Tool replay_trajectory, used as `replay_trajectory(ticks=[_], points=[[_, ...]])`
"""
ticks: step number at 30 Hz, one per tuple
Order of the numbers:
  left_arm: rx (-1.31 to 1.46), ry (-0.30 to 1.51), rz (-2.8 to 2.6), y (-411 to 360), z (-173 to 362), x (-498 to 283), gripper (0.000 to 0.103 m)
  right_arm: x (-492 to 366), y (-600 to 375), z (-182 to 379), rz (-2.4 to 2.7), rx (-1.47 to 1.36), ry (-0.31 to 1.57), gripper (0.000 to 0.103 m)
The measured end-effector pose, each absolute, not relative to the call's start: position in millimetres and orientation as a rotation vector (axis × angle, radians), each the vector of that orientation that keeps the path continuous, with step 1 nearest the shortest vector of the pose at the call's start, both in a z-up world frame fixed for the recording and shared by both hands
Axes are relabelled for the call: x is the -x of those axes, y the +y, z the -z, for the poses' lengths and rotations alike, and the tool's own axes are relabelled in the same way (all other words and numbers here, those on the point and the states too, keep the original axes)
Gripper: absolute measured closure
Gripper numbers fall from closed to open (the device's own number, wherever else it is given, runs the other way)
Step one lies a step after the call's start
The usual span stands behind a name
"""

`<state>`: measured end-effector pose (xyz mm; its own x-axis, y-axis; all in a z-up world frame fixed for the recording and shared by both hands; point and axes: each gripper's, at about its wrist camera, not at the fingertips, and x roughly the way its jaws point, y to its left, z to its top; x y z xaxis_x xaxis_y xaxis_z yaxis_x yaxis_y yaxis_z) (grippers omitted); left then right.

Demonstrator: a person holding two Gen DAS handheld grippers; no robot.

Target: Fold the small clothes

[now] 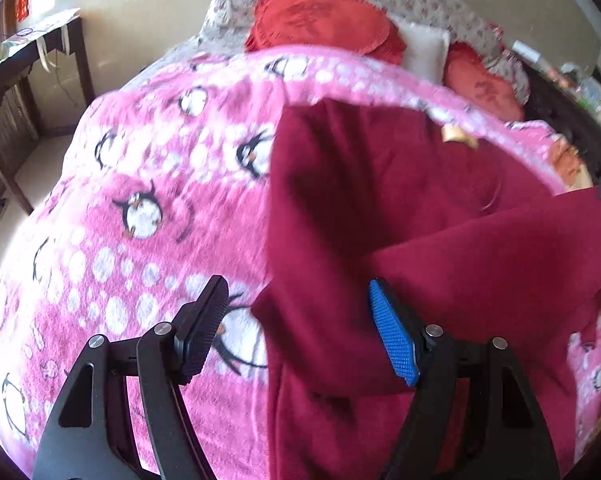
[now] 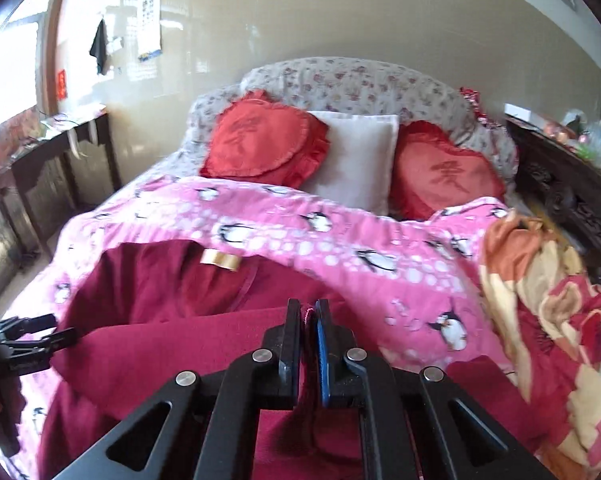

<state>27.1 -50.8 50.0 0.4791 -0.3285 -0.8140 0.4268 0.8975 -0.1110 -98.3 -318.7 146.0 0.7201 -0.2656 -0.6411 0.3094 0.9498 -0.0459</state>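
Note:
A dark red garment (image 1: pixel 380 200) lies on the pink penguin blanket (image 1: pixel 148 168), with a gold label near its far edge. My left gripper (image 1: pixel 296 304) is open above the garment's left edge, and a fold of the cloth lies between its black pad and blue pad without being pressed. In the right wrist view my right gripper (image 2: pixel 309 312) is shut on a pinch of the dark red garment (image 2: pixel 172 280), and the cloth rises to its pads. The left gripper (image 2: pixel 32 340) shows at the far left of that view.
Two red heart cushions (image 2: pixel 264 140) and a white pillow (image 2: pixel 352 156) lean on the floral headboard. An orange and cream blanket (image 2: pixel 548 288) is bunched at the right. Dark wooden furniture (image 2: pixel 48 168) stands left of the bed, and a carved dark cabinet (image 2: pixel 572 192) at the right.

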Motion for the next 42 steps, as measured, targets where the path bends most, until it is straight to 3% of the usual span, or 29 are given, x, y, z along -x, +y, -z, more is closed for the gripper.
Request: replay_trajectory(ticks=[9, 11, 12, 13, 14, 18, 20, 21, 22, 30, 39, 41, 42], points=[[-0.045, 1.038, 0.484, -36.2, -36.6, -29.9, 0.03, 93.8, -354.4, -56.6, 0.396, -0.135, 0.941, 0.095], [-0.055, 1.021, 0.489, -34.0, -41.9, -31.2, 0.03, 101.5, -356.1, -71.7, 0.433, -0.159, 0.88, 0.079], [-0.055, 1.015, 0.494, -32.4, -44.8, -30.6, 0.03, 104.9, -355.1, -82.2, 0.443, -0.166, 0.84, 0.058], [-0.051, 1.01, 0.499, -31.3, -45.7, -30.9, 0.03, 108.4, -352.1, -97.3, 0.44, -0.182, 0.777, 0.047], [-0.045, 1.004, 0.5, -29.2, -47.1, -30.6, 0.03, 111.0, -345.8, -115.9, 0.395, -0.211, 0.694, 0.045], [-0.003, 0.992, 0.487, -18.1, -49.9, -26.9, 0.03, 73.6, -294.9, -142.5, 0.016, -0.247, 0.666, 0.046], [0.023, 0.995, 0.483, -12.1, -48.7, -25.2, 0.03, 44.7, -264.7, -135.8, -0.103, -0.217, 0.713, 0.057], [0.032, 1.0, 0.484, -10.3, -47.6, -25.9, 0.03, 24.7, -241.4, -126.1, -0.166, -0.176, 0.743, 0.069], [0.036, 1.01, 0.483, -9.2, -45.6, -27.1, 0.03, 13.4, -227.5, -119.1, -0.202, -0.147, 0.761, 0.071], [0.047, 1.036, 0.498, -8.2, -37.7, -37.9, 0.03, -67.2, -158.5, -52.6, -0.366, -0.04, 0.915, 0.071], [0.062, 1.042, 0.501, -7.8, -31.6, -43.5, 0.03, -89.5, -163.2, -19.8, -0.39, -0.131, 0.966, 0.071], [0.059, 1.04, 0.498, -7.5, -33.0, -44.8, 0.03, -86.9, -157.0, -22.8, -0.39, -0.092, 0.952, 0.092], [0.057, 1.039, 0.495, -7.1, -34.4, -45.1, 0.03, -85.9, -152.1, -23.2, -0.396, -0.068, 0.959, 0.095]])
